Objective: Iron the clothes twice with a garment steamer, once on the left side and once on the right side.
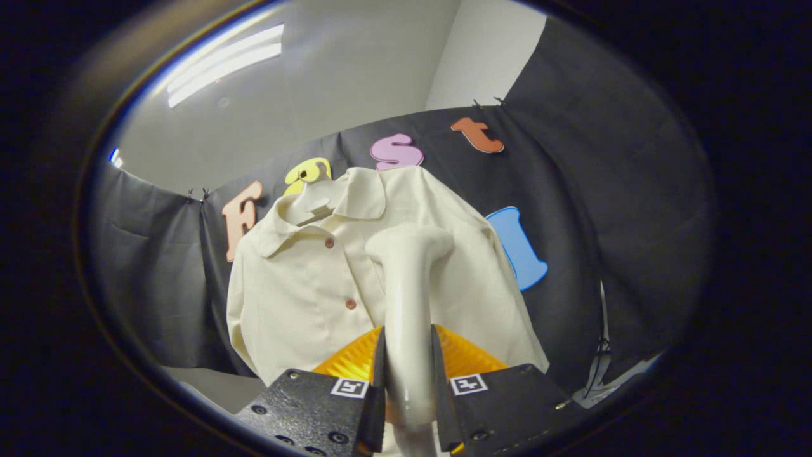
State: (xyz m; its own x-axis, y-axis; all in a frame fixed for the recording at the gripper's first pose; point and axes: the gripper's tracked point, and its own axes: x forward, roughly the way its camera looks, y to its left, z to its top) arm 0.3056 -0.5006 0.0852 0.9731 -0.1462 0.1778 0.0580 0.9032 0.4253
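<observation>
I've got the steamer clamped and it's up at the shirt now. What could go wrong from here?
1. The tongs grip only the steamer by its slim handle; a hard press on the cloth could twist it in the grip.
2. The shirt hangs loose on a hanger, so it may swing away or slip off.
3. The buttons sit just beside the head and could snag it.

— Any writing you can make out?
— None I can read. Only two square coded tags (350, 388), one on each finger of the gripper (409, 387), at nine and three o'clock of the steamer (406, 298) they pinch.
</observation>
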